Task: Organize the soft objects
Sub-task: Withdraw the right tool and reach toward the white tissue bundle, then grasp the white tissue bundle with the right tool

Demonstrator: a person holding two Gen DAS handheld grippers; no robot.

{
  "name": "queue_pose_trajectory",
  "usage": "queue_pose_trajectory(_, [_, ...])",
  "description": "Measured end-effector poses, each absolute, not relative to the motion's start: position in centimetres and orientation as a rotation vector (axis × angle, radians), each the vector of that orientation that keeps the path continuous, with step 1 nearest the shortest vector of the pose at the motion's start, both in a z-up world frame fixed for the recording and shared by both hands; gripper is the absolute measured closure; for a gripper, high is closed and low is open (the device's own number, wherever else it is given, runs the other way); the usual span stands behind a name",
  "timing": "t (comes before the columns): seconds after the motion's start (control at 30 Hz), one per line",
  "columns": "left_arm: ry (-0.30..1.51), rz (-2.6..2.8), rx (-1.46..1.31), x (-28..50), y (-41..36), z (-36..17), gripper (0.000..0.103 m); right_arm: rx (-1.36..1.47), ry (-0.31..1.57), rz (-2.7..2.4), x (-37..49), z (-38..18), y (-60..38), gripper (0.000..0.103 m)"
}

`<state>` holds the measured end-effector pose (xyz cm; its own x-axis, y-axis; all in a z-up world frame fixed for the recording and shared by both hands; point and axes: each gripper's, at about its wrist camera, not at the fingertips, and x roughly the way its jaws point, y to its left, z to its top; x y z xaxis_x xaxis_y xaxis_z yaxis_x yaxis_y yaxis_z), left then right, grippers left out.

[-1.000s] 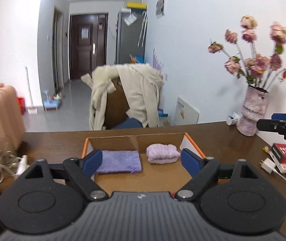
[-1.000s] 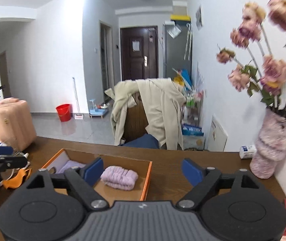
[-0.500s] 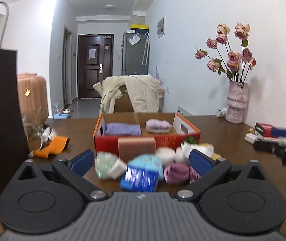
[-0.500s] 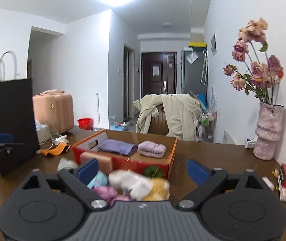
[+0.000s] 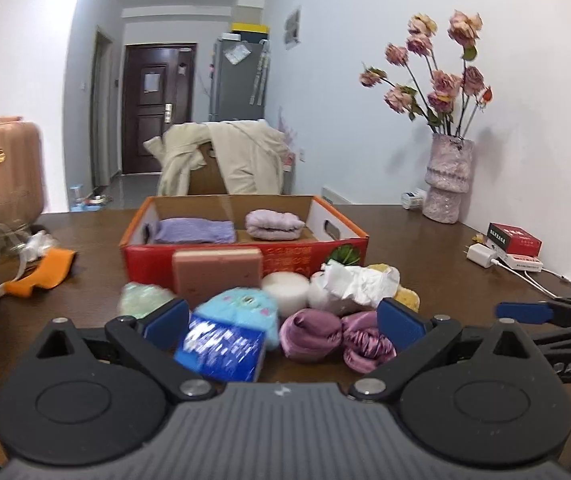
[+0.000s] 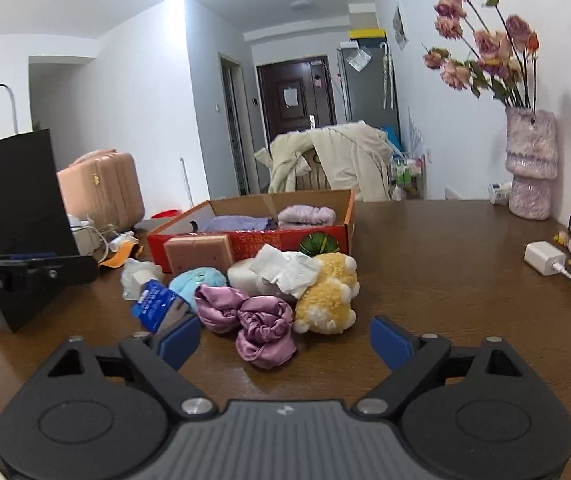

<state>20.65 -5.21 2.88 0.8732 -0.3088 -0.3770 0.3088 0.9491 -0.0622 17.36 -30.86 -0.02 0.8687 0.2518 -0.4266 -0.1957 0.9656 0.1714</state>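
A brown desk (image 5: 413,248) is standing against a white wall, with a hallway and dark door lying behind it. In the left wrist view, the left hand-held gripper (image 5: 283,320) is hovering released over a pile of soft things just in front of a red box (image 5: 245,260). A blue packet (image 5: 221,348), a teal plush (image 5: 241,308) and purple satin scrunchies (image 5: 333,336) are showing between its fingers, none gripped. Inside the box, a purple cloth (image 5: 195,231) is lying left of a lilac roll (image 5: 273,224). A vase (image 5: 447,180) is standing by the wall.

In the right wrist view, the right hand-held gripper (image 6: 285,338) is hanging released, holding nothing, near the scrunchies (image 6: 261,328) and a yellow plush (image 6: 329,294). White tissue (image 6: 289,268) is lying on the pile. The box (image 6: 285,240) is sitting just beyond, and a black bag (image 6: 13,192) is standing at left.
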Motion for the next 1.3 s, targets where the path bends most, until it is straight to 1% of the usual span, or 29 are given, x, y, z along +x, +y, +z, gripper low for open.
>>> queue_pose_trajectory(0.03, [0.392, -0.333, 0.005, 21.7, -5.7, 2.8, 0.004, 0.12, 0.473, 0.232, 18.2, -0.2, -30.7, 0.023])
queue_pose_trajectory(0.07, [0.393, -0.345, 0.01, 22.8, -6.3, 2.7, 0.009, 0.112, 0.487, 0.234, 19.2, -0.3, -30.5, 0.028])
queue_pose_trajectory(0.1, [0.396, -0.356, 0.017, 23.8, -6.7, 2.6, 0.017, 0.108, 0.492, 0.235, 20.1, -0.4, -30.3, 0.03])
queue_pose_trajectory(0.17, [0.4, -0.381, 0.031, 25.8, -7.6, 2.3, 0.024, 0.104, 0.499, 0.232, 22.0, -0.6, -30.0, 0.038])
queue_pose_trajectory(0.27, [0.429, -0.385, 0.03, 28.3, -8.0, 1.4, 0.024, 0.102, 0.5, 0.222, 25.0, -0.9, -29.7, 0.043])
queue_pose_trajectory(0.37, [0.424, -0.339, 0.028, 29.4, -7.0, 0.8, 0.024, 0.085, 0.514, 0.21, 27.6, -1.3, -29.0, 0.044])
queue_pose_trajectory(0.5, [0.422, -0.202, 0.008, 30.5, -3.6, 0.2, 0.023, 0.044, 0.516, 0.218, 30.1, -1.8, -27.5, 0.044])
queue_pose_trajectory(0.63, [0.469, -0.128, 0.013, 31.4, -1.2, -0.4, 0.024, -0.011, 0.522, 0.202, 31.5, -2.7, -26.3, 0.055])
queue_pose_trajectory(0.67, [0.489, -0.132, 0.007, 31.4, -0.8, -0.6, 0.025, -0.032, 0.522, 0.196, 31.7, -3.0, -26.0, 0.055])
queue_pose_trajectory(0.73, [0.524, -0.146, -0.013, 31.4, -0.3, -1.3, 0.036, -0.073, 0.511, 0.179, 31.9, -3.3, -25.4, 0.057])
queue_pose_trajectory(0.8, [0.556, -0.165, -0.022, 31.5, 0.1, -1.9, 0.065, -0.112, 0.504, 0.162, 32.1, -3.6, -24.9, 0.065])
queue_pose_trajectory(0.83, [0.567, -0.175, -0.028, 31.6, 0.1, -2.2, 0.072, -0.132, 0.498, 0.15, 32.0, -3.7, -24.7, 0.073])
queue_pose_trajectory(0.87, [0.574, -0.183, -0.031, 31.7, 0.2, -2.4, 0.076, -0.151, 0.494, 0.137, 32.0, -3.8, -24.6, 0.079])
queue_pose_trajectory(0.9, [0.572, -0.187, -0.035, 31.5, 0.1, -2.4, 0.079, -0.166, 0.491, 0.124, 32.0, -3.9, -24.5, 0.082])
queue_pose_trajectory(1.03, [0.541, -0.2, -0.058, 30.6, 0.7, -1.5, 0.082, -0.175, 0.486, 0.105, 32.0, -3.7, -24.7, 0.092])
queue_pose_trajectory(1.3, [0.421, -0.224, -0.109, 25.8, 2.3, 2.6, 0.082, -0.136, 0.402, 0.131, 28.4, -0.2, -24.5, 0.093])
